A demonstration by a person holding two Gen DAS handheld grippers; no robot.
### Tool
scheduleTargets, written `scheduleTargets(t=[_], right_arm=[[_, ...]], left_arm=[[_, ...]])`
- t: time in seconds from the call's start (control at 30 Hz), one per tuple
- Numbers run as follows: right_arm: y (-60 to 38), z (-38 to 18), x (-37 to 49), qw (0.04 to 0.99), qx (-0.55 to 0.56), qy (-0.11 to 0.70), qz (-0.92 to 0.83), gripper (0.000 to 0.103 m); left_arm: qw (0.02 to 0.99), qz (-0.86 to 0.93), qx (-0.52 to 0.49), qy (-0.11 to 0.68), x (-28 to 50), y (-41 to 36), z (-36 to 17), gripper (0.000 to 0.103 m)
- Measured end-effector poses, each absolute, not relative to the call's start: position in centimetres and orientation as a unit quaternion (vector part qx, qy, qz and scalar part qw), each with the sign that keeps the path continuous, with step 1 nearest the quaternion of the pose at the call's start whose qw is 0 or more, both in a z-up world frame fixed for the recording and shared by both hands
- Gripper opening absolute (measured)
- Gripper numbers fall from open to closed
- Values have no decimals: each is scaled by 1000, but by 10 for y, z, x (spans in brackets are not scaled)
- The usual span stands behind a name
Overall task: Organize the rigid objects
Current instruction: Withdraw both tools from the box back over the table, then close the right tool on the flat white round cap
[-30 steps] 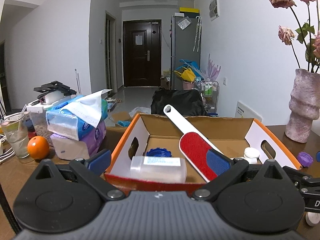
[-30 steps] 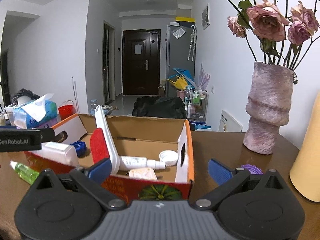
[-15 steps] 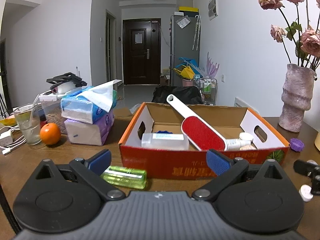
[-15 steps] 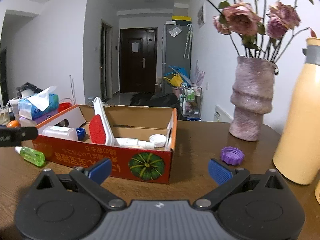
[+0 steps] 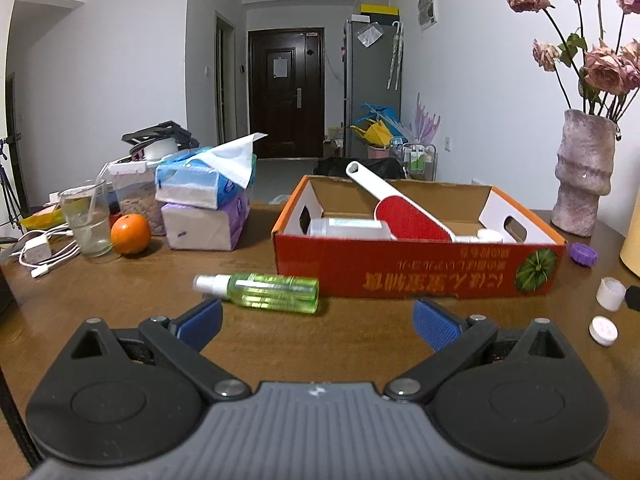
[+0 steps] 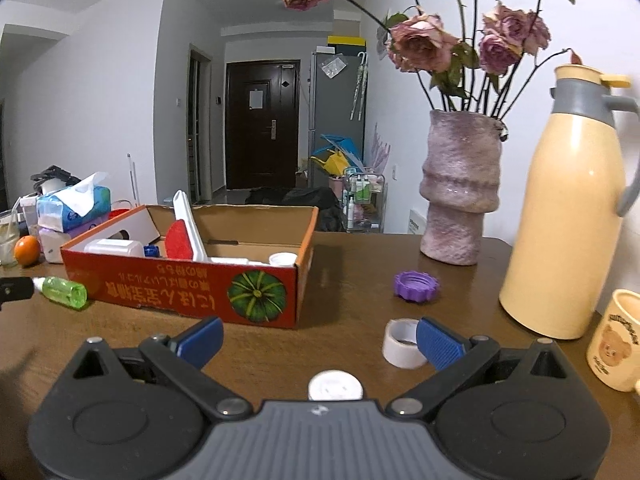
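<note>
- Both grippers hang low over the desk (image 5: 120, 288), empty: the left gripper (image 5: 318, 316) has its blue pads spread wide, and the right gripper (image 6: 319, 338) is splayed the same way, holding nothing.
- Loose pieces not yet boxed: a green spray bottle (image 5: 264, 292) lies on its side just in front of the red cardboard box (image 5: 416, 272), straight ahead of the left gripper.
- On the right side, a white cap (image 6: 335, 386) sits between the right gripper's fingers, close to its body, with a white tape roll (image 6: 402, 344) touching or just behind the right pad; I cannot tell which.
- A purple ring lid (image 6: 416, 286) lies further off, between box and vase (image 6: 460, 192).
- Inside the box already: a lint brush (image 5: 408, 210) leaning on the rim, a pale bottle (image 5: 348, 228), small white lids.
- My guess is that the bottle is the left's next pick. Best to come in square across its barrel, near the middle, since a round bottle rolls if pinched off-centre.
- Lift it clear over the front wall and set it beside the brush, not on it.
- Watch the thermos (image 6: 568, 216) and mug (image 6: 616, 340) near the right gripper, and the glass (image 5: 86, 220) and orange (image 5: 130, 234) off to the left.
</note>
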State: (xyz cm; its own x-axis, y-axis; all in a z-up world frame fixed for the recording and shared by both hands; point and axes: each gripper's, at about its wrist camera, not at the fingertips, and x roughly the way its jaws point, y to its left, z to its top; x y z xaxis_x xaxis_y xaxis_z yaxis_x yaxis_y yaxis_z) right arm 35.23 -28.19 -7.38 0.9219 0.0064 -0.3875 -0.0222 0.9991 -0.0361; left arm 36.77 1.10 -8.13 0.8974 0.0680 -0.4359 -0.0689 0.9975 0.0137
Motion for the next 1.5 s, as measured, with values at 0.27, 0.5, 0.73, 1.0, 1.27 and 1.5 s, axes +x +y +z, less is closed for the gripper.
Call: scheduleTargets(t=[0.27, 0.5, 0.73, 1.0, 1.27, 1.5], right_arm=[[-300, -80, 328, 979, -23, 201, -7, 103], [-304, -86, 327, 977, -26, 211, -6, 101], [-302, -98, 348, 969, -20, 248, 7, 86], [-294, -114, 386, 957, -14, 289, 9, 65], [-291, -123, 404, 950, -4, 313, 8, 38], [-296, -118, 398, 956, 5, 295, 3, 38]], left_arm=[[972, 35, -3, 234, 342, 17, -87, 103], [971, 33, -1, 237, 337, 15, -89, 103], [969, 31, -4, 243, 339, 16, -91, 103], [970, 32, -3, 243, 338, 16, -91, 103], [969, 33, -8, 245, 340, 18, -92, 103], [969, 31, -3, 246, 341, 15, -92, 103]])
